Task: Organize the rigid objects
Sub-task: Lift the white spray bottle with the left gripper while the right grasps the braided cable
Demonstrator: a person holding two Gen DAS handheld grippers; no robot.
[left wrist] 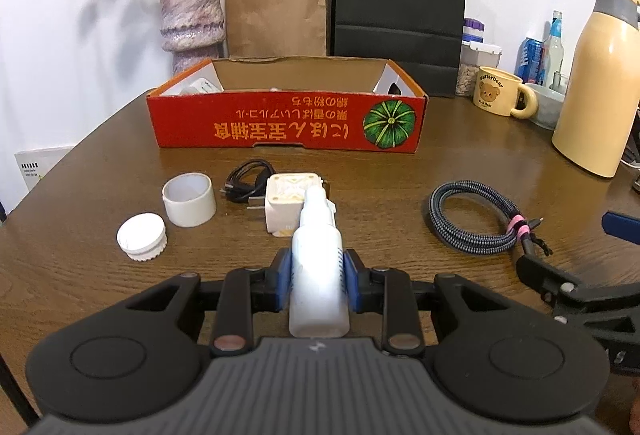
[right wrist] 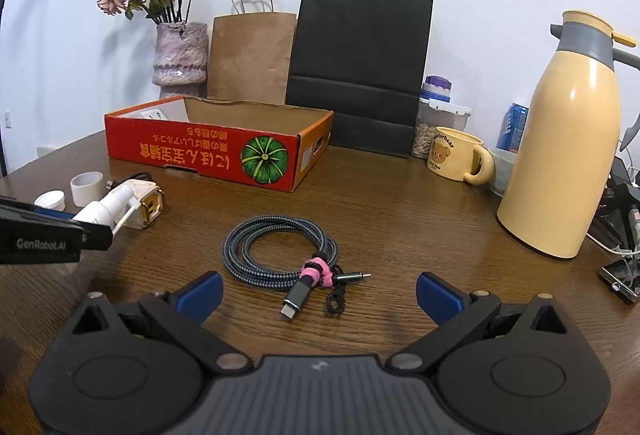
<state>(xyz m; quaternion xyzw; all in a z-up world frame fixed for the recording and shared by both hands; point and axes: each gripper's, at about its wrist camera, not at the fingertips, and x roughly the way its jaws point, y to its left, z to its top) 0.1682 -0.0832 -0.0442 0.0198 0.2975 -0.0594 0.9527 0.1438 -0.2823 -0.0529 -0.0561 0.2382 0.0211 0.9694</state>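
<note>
The red box wall hides most of its contents.

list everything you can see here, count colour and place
spray bottle: 1, white, clamped in left gripper
cardboard box: 1, red, table middle
charger plug: 1, white, before box
thin cable: 1, black, beside plug
tape ring: 1, white, left of plug
ribbed cap: 1, white, front left
braided cable: 1, grey-black, pink tie, before right gripper
paper bags: 2, brown and black, behind box
vase: 1, mauve, dried flowers
bear mug: 1, cream, right
thermos: 1, cream, far right
table: 1, brown wood
left gripper: shut
right gripper: open, empty
</note>
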